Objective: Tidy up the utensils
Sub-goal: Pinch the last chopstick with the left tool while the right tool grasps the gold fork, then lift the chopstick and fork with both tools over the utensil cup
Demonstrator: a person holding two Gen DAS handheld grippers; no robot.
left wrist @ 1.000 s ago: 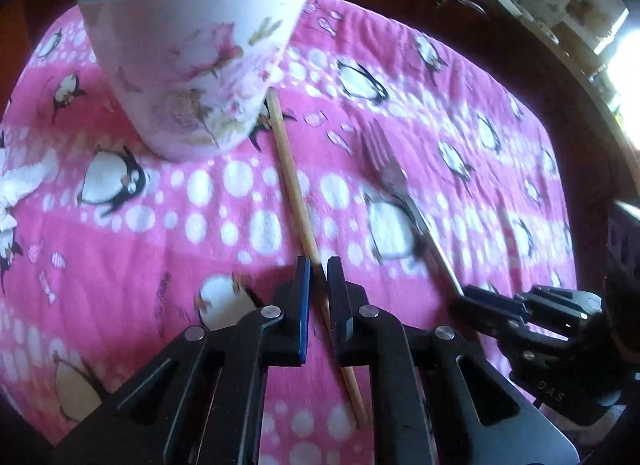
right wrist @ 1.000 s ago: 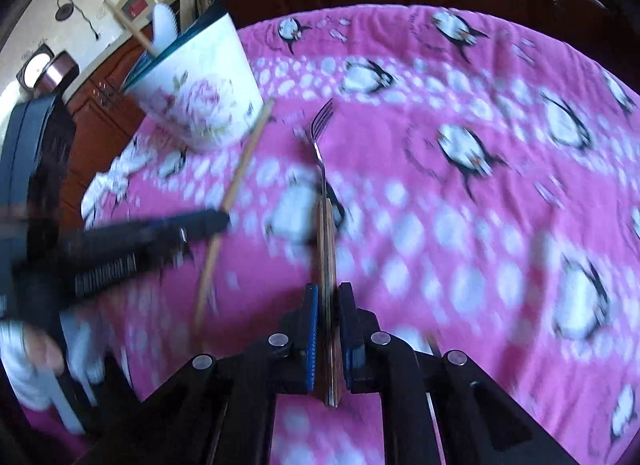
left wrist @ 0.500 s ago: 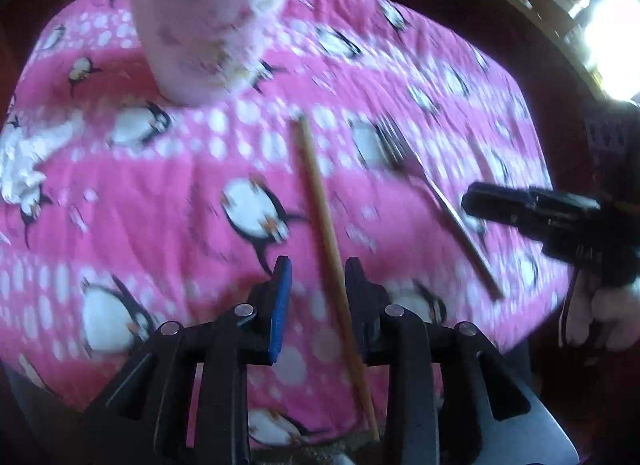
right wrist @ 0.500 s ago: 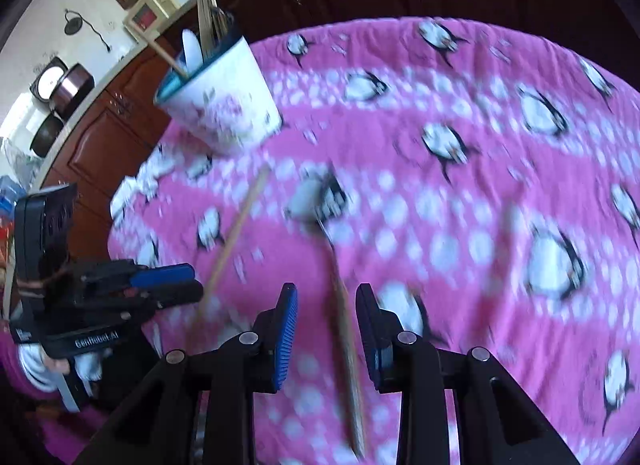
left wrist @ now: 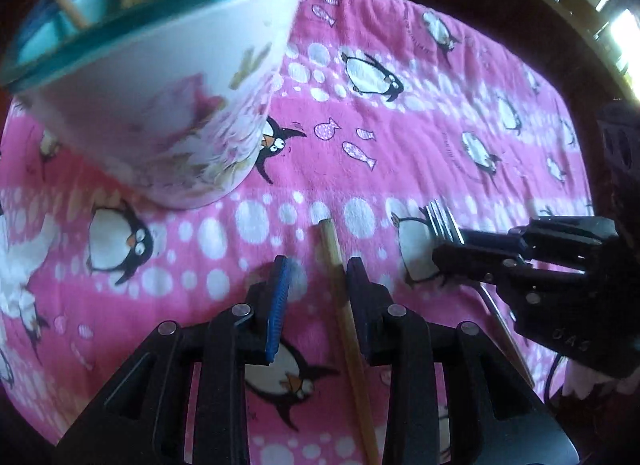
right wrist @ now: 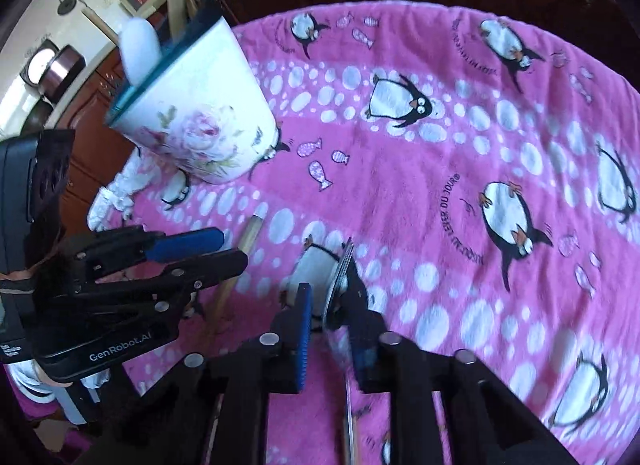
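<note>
We have a tool over each loose utensil on the pink penguin cloth that covers the surface.

Our left tool stands apart, its jaws just now closing a little, with the wooden chopstick lying flat between them, close to one finger. Our right tool has also been closing, yet a gap shows: the fork leans against one finger, clear of the blue pad. The floral utensil cup stands upright just beyond, already holding sticks.
</note>
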